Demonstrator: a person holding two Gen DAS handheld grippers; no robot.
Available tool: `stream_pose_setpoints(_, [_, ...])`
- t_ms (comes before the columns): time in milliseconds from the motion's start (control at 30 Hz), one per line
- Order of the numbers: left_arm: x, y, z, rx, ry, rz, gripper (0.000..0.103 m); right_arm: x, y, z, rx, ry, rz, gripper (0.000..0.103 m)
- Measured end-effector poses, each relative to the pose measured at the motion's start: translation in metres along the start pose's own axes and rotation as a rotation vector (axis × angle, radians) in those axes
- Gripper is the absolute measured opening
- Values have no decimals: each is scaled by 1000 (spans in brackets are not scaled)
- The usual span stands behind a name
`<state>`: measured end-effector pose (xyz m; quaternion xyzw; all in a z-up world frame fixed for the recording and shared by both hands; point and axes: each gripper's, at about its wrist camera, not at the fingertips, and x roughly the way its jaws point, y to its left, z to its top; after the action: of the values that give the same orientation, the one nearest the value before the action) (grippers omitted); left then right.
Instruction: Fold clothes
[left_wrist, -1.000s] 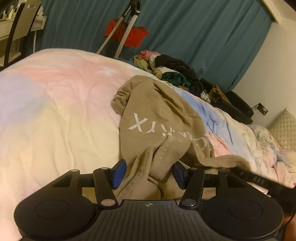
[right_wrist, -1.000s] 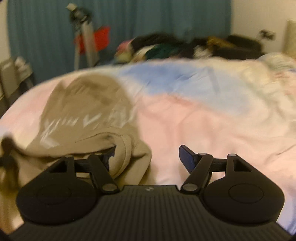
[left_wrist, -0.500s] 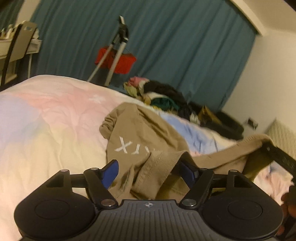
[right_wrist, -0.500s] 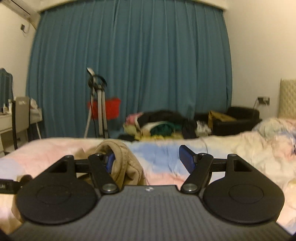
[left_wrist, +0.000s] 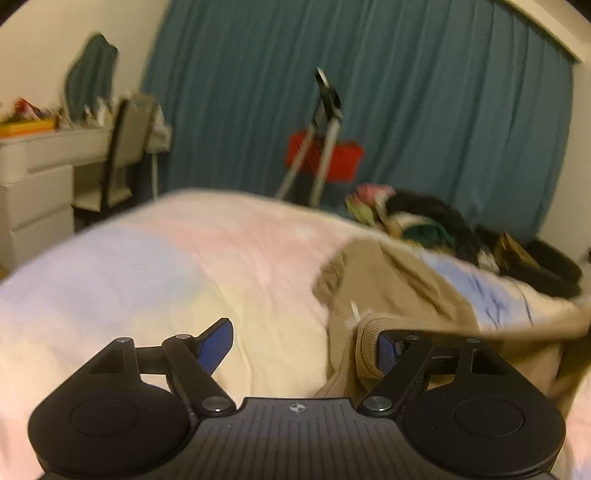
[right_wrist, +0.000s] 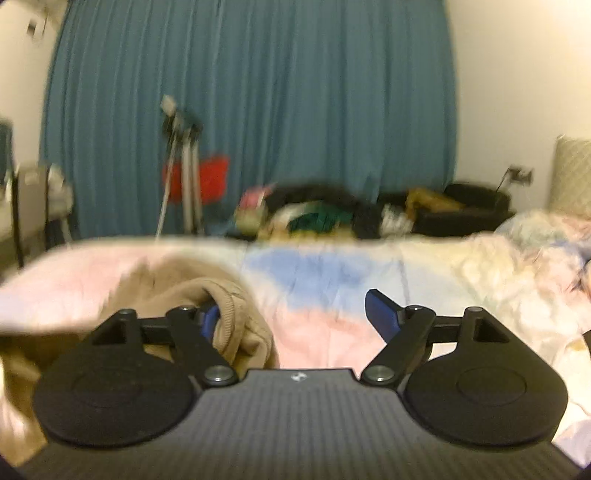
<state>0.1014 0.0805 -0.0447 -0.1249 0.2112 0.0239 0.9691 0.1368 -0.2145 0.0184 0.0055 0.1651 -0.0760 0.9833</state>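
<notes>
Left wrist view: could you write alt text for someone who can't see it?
A hand-held gripper with blue pads, its jaws opening wide, reaches over a pastel quilt; a tan sweatshirt has its ribbed edge draped on the right finger, not pinched. Behind stand a teal curtain, a tripod, a clothes pile and a white desk. The picture is blurred.

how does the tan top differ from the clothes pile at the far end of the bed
The tan top is a single garment, near, draped against both grippers; the clothes pile is many garments, far off, untouched. The top is one plain colour; the pile mixes pink, black and green. Both lie unfolded on or by the bed.
</notes>
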Motion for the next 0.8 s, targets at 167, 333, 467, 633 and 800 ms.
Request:
stream_pose_setpoints(167, [-15,10,11,-97,-90,9,80,17,7,-22,-78,238,68,79])
stream_pose_setpoints(333, [-34,21,24,-161,-165,13,80,2,27,-38,-155,342,206,79])
stream_pose_setpoints(467, [-46,21,28,-160,-172,-5,80,-14,27,-36,-199,235,124,79])
stream_pose_setpoints(633, [-52,12,24,-204,-148,1,80,-25,-8,-20,21,59,5,85])
stream_pose_setpoints(800, [-77,-2,32,-198,-237,48,80,-44,-10,11,103,-87,-37,85])
